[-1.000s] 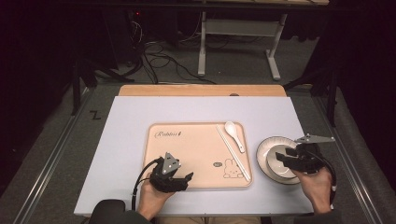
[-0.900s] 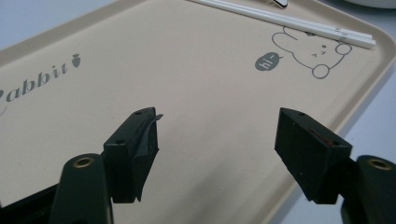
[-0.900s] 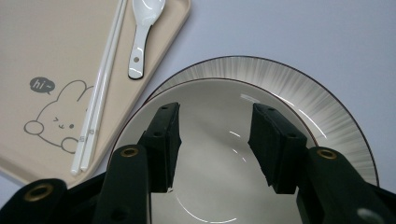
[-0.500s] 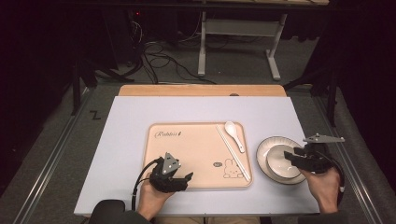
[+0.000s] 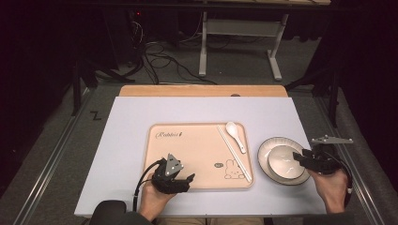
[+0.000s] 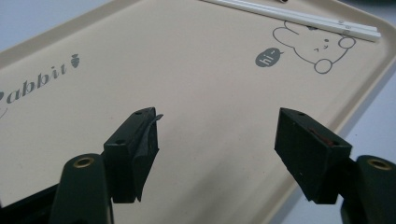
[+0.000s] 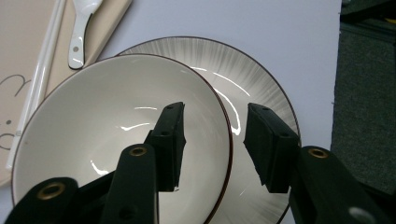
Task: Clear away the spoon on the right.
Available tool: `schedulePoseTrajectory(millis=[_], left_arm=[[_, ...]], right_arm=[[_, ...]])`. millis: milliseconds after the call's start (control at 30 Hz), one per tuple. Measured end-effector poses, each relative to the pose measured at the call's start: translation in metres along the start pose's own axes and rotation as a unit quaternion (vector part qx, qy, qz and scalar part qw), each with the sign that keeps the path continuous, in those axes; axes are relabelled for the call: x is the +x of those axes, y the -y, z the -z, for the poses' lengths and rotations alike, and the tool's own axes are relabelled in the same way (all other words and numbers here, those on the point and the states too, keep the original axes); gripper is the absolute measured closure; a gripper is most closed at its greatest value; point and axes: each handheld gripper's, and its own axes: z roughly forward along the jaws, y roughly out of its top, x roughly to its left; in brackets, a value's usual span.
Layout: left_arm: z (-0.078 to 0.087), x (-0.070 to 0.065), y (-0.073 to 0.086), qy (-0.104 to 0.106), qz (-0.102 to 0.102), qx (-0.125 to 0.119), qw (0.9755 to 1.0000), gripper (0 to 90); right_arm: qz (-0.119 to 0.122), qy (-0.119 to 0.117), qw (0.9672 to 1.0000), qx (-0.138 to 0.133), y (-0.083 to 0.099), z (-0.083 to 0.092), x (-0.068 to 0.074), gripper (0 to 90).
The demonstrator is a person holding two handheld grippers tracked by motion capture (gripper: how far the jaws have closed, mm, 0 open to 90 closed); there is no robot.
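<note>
1. A person sits at a pale table (image 5: 131,136) holding a two-jaw gripper in each hand.
2. A white bowl (image 5: 285,161) sits in a wider ribbed plate (image 5: 263,154) near the table's right edge, just beside the beige tray (image 5: 197,145).
3. The right gripper (image 5: 302,159) has slid back toward the right edge since a second ago, from over the bowl to its right-hand rim.
4. Its jaws have just been closing. In the right gripper view the right gripper (image 7: 212,140) straddles the bowl's rim, one jaw inside the bowl, one outside over the plate, neither visibly pressing yet.
5. This looks like a grasp on the bowl's wall being set up, probably to lift the bowl toward the tray.
6. The left gripper (image 5: 180,176) rests unmoved at the tray's near edge, jaws spread wide and empty.
7. White chopsticks (image 5: 233,153) and a spoon (image 5: 234,133) lie along the tray's right side.
</note>
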Motion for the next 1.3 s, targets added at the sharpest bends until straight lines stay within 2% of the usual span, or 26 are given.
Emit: schedulePoseTrajectory(millis=[267, 500, 633, 767, 833, 967, 1000, 1300], left_arm=[[0.003, -0.002, 0.000, 0.003, 0.001, -0.001, 1.0000, 30.6], [0.004, -0.001, 0.000, 0.001, 0.000, -0.002, 1.0000, 30.7], [0.006, 0.000, 0.000, -0.002, 0.002, -0.004, 1.0000, 30.7], [0.010, 0.002, 0.000, -0.009, 0.005, -0.011, 0.9999, 30.7], [0.012, 0.003, 0.000, -0.012, 0.001, -0.010, 0.9999, 30.7], [0.015, 0.004, 0.001, -0.016, 0.003, -0.013, 0.9998, 30.8], [0.015, 0.004, 0.001, -0.017, 0.004, -0.013, 0.9998, 30.7], [0.017, 0.005, 0.001, -0.017, 0.006, -0.014, 0.9997, 30.7]], right_arm=[[-0.012, -0.005, 0.9995, 0.027, 0.003, -0.013, -0.006, 65.7], [-0.017, -0.023, 0.9985, 0.047, 0.005, -0.021, -0.010, 71.4], [-0.017, -0.029, 0.9980, 0.054, 0.003, -0.024, -0.012, 75.5], [-0.013, -0.035, 0.9966, 0.073, 0.000, -0.029, -0.012, 79.1], [-0.011, -0.037, 0.9958, 0.083, -0.002, -0.033, -0.012, 80.9], [-0.010, -0.045, 0.9949, 0.090, -0.005, -0.033, -0.013, 82.5], [-0.013, -0.055, 0.9943, 0.090, -0.005, -0.034, -0.015, 83.6], [-0.007, -0.059, 0.9941, 0.091, -0.007, -0.034, -0.014, 84.1]])
